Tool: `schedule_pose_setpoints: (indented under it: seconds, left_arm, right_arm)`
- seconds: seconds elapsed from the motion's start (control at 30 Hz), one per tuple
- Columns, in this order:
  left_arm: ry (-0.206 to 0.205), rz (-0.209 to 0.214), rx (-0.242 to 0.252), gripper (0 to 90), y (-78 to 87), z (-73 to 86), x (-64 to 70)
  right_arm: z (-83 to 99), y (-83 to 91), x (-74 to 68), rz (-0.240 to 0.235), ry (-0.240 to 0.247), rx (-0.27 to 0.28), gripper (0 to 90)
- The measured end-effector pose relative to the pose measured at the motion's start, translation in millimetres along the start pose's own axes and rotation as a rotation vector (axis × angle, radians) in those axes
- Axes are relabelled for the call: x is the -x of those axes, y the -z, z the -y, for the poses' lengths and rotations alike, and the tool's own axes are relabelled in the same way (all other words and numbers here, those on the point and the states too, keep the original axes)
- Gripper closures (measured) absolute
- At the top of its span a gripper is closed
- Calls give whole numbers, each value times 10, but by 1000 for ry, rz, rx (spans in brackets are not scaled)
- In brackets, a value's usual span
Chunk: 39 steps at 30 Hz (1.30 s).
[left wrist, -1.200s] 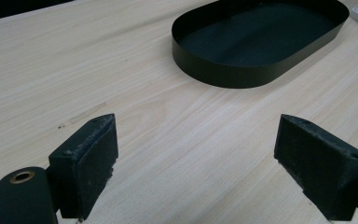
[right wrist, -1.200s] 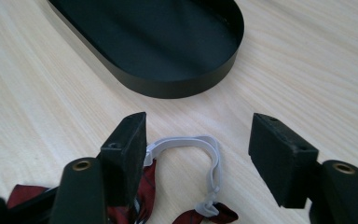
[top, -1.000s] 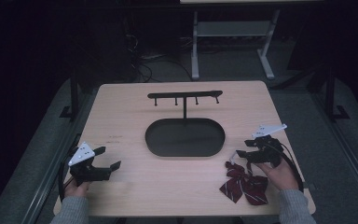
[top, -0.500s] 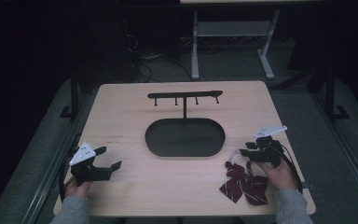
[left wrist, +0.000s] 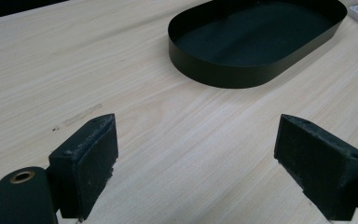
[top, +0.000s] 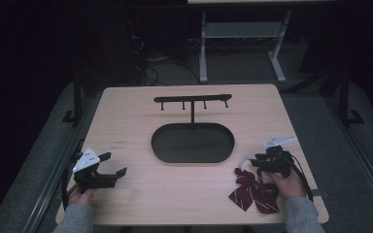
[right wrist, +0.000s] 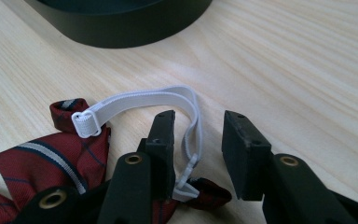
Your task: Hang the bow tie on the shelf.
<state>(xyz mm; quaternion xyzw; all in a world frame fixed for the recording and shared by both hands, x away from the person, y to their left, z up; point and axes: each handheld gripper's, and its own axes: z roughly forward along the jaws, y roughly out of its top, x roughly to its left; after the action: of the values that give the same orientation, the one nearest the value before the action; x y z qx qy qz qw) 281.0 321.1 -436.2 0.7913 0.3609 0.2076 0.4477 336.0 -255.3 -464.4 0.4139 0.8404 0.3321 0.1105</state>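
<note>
Bow tie (top: 253, 191) lies flat at the near right of the tabletop (top: 141, 116), dark red woven cloth with thin white and navy stripes, soft and creased, its white elastic strap (right wrist: 168, 100) curling out in a loop toward the tray. Right gripper (right wrist: 196, 137) sits low over it, jaws part open with the strap running between them, not yet pinched; nothing is lifted. Looks like an early stage: grasp on the strap about to be made, the tie not off the wood, and hanging it on the stand (top: 193, 101) is probably what is left, judging from the four little pegs under its bar. Stand is thin black metal, a T shape with a flat crossbar on a slim post, rising at the far edge of an oval black tray (top: 193, 142) with a low upright wall and matte floor, empty as far as shown. Tray sits mid tabletop, well apart from the left gripper (left wrist: 196, 154) and near the tie. Left gripper rests at the near left, jaws wide apart, holding nothing, bare wood between them; its pads (left wrist: 95, 154) look like rough dark foam or rubber, scuffed at the edges. Strap is ribbed flat elastic with a small white plastic slider (right wrist: 85, 122) and a clear clasp end near the right jaws. Tabletop is pale wood-grain laminate, smooth, rounded corners. A sleeve shows at each near edge in the high view.
</note>
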Motion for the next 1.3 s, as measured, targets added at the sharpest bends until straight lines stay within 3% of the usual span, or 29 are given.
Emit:
schedule_pose_setpoints:
  seconds: [0.17,0.37,0.67,1.0,1.3]
  left_arm:
    - [-1,-1,-1,130,7,1,-3]
    - [0,-1,1,130,1,2,2]
    - [1,-1,1,130,0,2,3]
    - [-1,-1,0,130,2,1,1]
    - [-1,-2,0,130,3,1,2]
  right_arm:
    - [0,-21,-18,5,3,-5,664]
    - [19,-17,-2,16,4,9,774]
    - [25,-16,7,20,-10,10,850]
    - [27,-9,6,12,-10,7,862]
    - [19,77,-17,-1,-9,65,864]
